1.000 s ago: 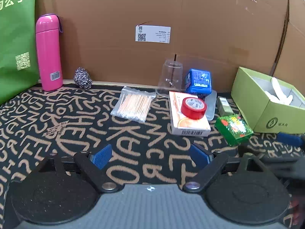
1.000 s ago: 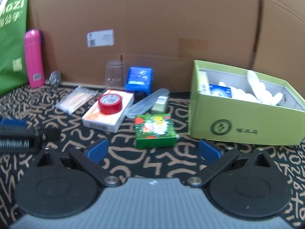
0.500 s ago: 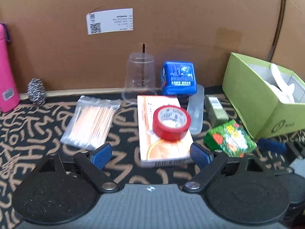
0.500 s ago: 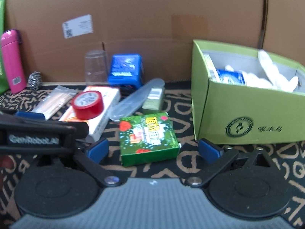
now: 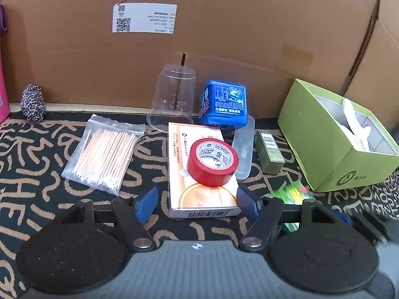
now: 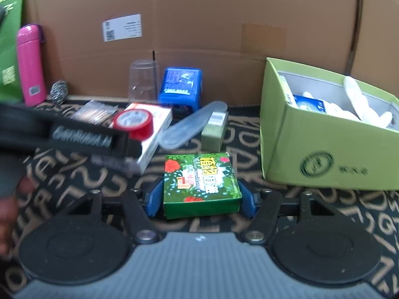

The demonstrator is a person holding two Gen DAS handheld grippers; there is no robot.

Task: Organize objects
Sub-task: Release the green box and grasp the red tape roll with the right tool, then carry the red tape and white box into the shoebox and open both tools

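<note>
My left gripper (image 5: 197, 199) sits low over the white and orange box (image 5: 199, 174), its jaws closing with the near end of that box between them; the left pad still stands clear of the box's side, while the right pad is at its corner, and I cannot tell if it touches. A red tape roll (image 5: 212, 162) lies on top of the box, its core printed with small writing of which only "TAPE" reads clearly. Just left of the box is a clear bag of cotton swabs (image 5: 103, 154). Behind the box stand an upturned clear cup (image 5: 173, 99) and a blue cube-shaped pack (image 5: 223, 103) covered in white print too small to read. Right of the box lie a clear plastic case (image 5: 243, 149) and a small olive carton (image 5: 268, 152) with a barcode.

My right gripper (image 6: 200, 196) has its jaws closing on the green floral box (image 6: 200, 184), a pad at each side of it; its Chinese lettering in yellow and white is blurred. Right of the white and orange box, beyond these, sits the open green box (image 6: 324, 154) with a round logo on its front, holding white gloves (image 6: 359, 107). On the cardboard wall (image 5: 224, 37) behind the box is a white label (image 5: 144, 18) with a QR code.
</note>
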